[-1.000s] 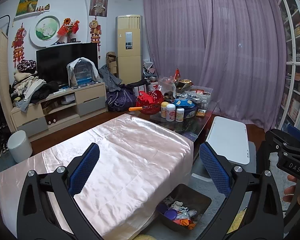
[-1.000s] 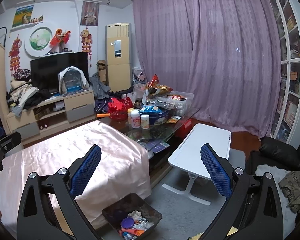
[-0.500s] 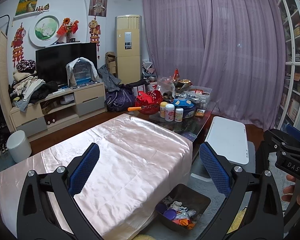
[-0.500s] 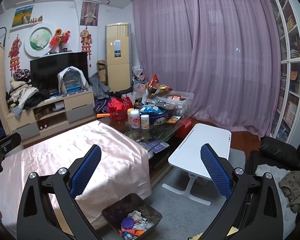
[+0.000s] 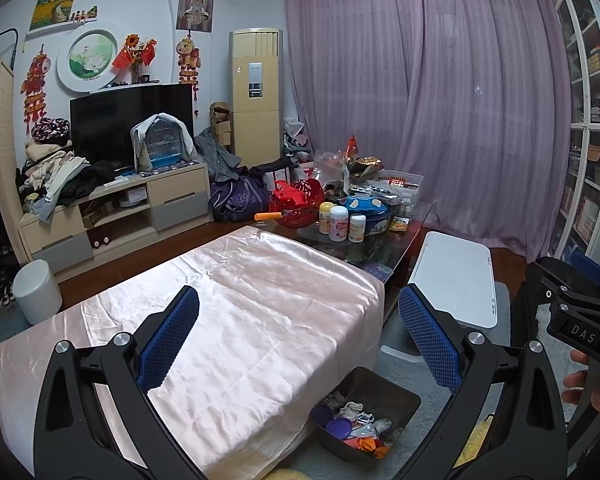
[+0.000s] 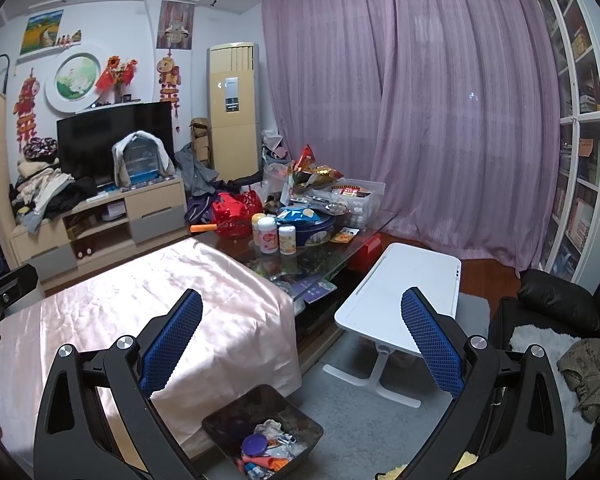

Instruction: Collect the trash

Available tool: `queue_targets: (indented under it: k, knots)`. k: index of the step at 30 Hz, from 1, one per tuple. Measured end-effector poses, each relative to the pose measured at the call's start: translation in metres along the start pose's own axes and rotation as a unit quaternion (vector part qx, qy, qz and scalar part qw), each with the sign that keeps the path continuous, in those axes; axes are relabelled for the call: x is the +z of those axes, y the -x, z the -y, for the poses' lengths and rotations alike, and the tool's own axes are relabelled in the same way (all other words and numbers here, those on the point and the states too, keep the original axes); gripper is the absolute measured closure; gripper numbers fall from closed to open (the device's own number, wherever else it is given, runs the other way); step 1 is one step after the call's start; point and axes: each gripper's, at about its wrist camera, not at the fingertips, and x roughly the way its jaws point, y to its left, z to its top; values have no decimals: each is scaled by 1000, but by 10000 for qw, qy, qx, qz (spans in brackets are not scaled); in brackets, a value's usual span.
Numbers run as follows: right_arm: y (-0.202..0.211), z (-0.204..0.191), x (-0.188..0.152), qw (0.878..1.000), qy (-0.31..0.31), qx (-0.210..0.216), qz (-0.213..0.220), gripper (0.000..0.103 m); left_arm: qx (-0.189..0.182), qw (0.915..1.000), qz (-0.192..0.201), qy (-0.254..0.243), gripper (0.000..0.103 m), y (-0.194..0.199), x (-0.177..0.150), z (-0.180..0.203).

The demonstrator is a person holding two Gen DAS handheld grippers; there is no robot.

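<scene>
A dark bin (image 5: 396, 396) (image 6: 236, 414) sits on the grey rug beside the table, holding crumpled paper, purple lids and orange scraps. My left gripper (image 5: 298, 338) hangs open above the pink satin tablecloth (image 5: 240, 304), nothing between its blue pads. My right gripper (image 6: 302, 338) is open too, above the bin and the rug, and empty. In the left wrist view the right gripper's black body (image 5: 572, 304) shows at the right edge, held by a hand (image 5: 588, 384). The tablecloth (image 6: 140, 304) top is bare in both views.
A glass coffee table (image 6: 340, 236) beyond the cloth carries bottles, a blue tin, a red basket and snack bags. A low white folding table (image 6: 404, 292) stands on the rug. A black sofa (image 6: 552, 312) is at right, a white stool (image 5: 36, 292) at left.
</scene>
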Motion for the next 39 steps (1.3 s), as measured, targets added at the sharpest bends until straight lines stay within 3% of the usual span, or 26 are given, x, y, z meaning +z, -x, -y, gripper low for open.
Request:
queue_targets:
  k: [39]
  knots:
    - [-5, 0, 4, 10000, -34, -59, -31, 3, 122, 9999, 11, 75, 8, -4, 6, -12]
